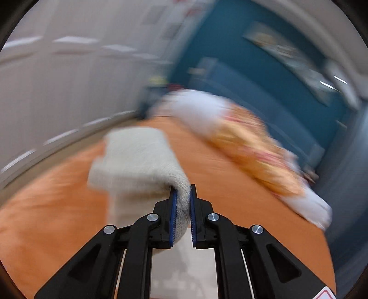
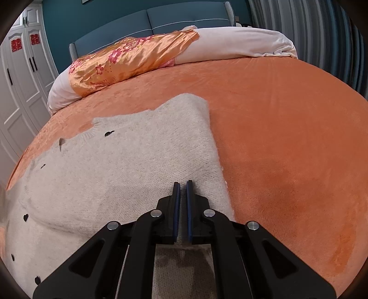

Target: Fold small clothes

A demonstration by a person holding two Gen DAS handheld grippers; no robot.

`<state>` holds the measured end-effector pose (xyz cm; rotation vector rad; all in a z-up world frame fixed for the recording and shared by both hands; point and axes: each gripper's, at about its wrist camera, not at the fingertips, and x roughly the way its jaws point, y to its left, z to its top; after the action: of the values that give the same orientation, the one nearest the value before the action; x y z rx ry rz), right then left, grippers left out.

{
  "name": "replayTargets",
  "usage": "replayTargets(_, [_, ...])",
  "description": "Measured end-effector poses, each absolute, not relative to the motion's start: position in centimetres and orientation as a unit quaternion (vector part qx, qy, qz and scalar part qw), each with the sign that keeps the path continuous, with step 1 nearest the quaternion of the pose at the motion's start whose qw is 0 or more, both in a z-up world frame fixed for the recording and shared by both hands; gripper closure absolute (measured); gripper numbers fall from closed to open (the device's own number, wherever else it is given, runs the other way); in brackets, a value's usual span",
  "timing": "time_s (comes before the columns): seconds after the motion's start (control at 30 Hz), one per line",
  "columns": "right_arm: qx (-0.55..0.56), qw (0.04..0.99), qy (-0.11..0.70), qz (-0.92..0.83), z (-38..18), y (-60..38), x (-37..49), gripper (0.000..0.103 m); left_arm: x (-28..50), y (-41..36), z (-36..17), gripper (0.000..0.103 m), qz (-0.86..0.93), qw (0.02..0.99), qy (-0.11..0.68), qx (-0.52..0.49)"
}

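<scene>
A cream knitted sweater [image 2: 128, 165] with small black marks lies spread on the orange bedspread [image 2: 287, 138]. My right gripper [image 2: 182, 184] is shut with nothing between its pads, just above the sweater near its right edge. In the blurred left wrist view my left gripper [image 1: 182, 191] is shut on a fold of the cream sweater [image 1: 138, 158] and holds it lifted above the orange bedspread [image 1: 57, 207].
An orange floral satin pillow [image 2: 128, 59] and a rolled white duvet [image 2: 241, 43] lie at the head of the bed against a teal headboard [image 2: 147, 20]. White wardrobe doors [image 2: 20, 76] stand to the left. A striped curtain [image 2: 322, 34] hangs to the right.
</scene>
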<state>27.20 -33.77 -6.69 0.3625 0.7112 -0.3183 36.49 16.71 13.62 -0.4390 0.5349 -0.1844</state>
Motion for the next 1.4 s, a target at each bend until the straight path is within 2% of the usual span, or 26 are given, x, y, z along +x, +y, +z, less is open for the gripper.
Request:
replayTargets(0.13, [0.191, 0.909, 0.34, -0.145, -6.7, -34.3, 27.0, 0.099, 36.0, 1.4, 12.5, 0.094, -0.215, 0.908, 0.309, -0.187])
replayTargets(0.23, [0.206, 0.909, 0.336, -0.136, -6.7, -34.7, 26.8, 0.099, 34.8, -9.4, 6.1, 0.073, -0.248, 0.876, 0.388, -0.142])
replayTargets(0.3, [0.216, 0.909, 0.333, -0.128, -6.7, -34.9, 26.6, 0.096, 33.4, -12.8, 2.5, 0.069, -0.23, 0.868, 0.425, -0.113])
replayTargets(0.37, [0.225, 0.911, 0.328, -0.11, -6.5, -35.1, 26.5, 0.081, 31.5, -13.4, -0.1, 0.065, -0.234, 0.856, 0.446, -0.118])
replayTargets(0.4, [0.228, 0.913, 0.325, -0.096, -6.3, -35.1, 26.4, 0.076, 30.9, -12.5, -0.6, 0.057, -0.233, 0.852, 0.451, -0.129])
replayTargets(0.47, [0.219, 0.917, 0.323, -0.083, -5.5, -34.6, 26.3, 0.056, 30.0, -8.9, -1.1, 0.047, -0.214, 0.849, 0.454, -0.164])
replayTargets(0.53, [0.192, 0.926, 0.314, -0.079, -4.2, -33.4, 26.0, 0.043, 29.9, -5.1, -1.1, 0.039, -0.177, 0.859, 0.447, -0.178])
replayTargets(0.57, [0.184, 0.929, 0.311, -0.078, -3.8, -33.0, 25.8, 0.041, 30.2, -3.7, -1.1, 0.038, -0.161, 0.863, 0.445, -0.178])
replayTargets(0.73, [0.208, 0.923, 0.321, -0.045, -2.5, -31.8, 27.3, 0.041, 32.2, 4.9, -2.8, 0.038, -0.074, 0.856, 0.469, -0.203])
replayTargets(0.93, [0.215, 0.899, 0.377, -0.054, -3.9, -31.2, 32.6, 0.041, 33.2, 8.2, -3.3, 0.038, -0.054, 0.857, 0.463, -0.22])
replayTargets(0.97, [0.22, 0.893, 0.389, -0.054, -4.5, -31.0, 33.6, 0.054, 33.0, 8.7, -3.3, 0.038, -0.052, 0.86, 0.458, -0.218])
replayTargets(1.0, [0.221, 0.891, 0.394, -0.053, -4.7, -30.8, 34.1, 0.062, 33.1, 8.7, -3.3, 0.039, -0.048, 0.863, 0.454, -0.219])
replayTargets(1.07, [0.218, 0.89, 0.397, -0.049, -4.5, -30.2, 34.8, 0.095, 33.2, 9.1, -3.2, 0.04, -0.046, 0.859, 0.453, -0.233])
replayTargets(1.27, [0.235, 0.929, 0.285, 0.01, 2.6, -29.3, 31.2, 0.095, 31.1, 9.5, -2.1, 0.04, -0.055, 0.862, 0.444, -0.236])
replayTargets(1.37, [0.219, 0.933, 0.287, -0.01, 2.0, -29.8, 29.6, 0.095, 32.1, 9.1, -4.1, 0.042, -0.036, 0.86, 0.468, -0.199])
replayTargets(1.4, [0.216, 0.927, 0.305, -0.019, 0.8, -30.2, 29.6, 0.096, 32.3, 9.1, -4.3, 0.048, -0.027, 0.864, 0.463, -0.193])
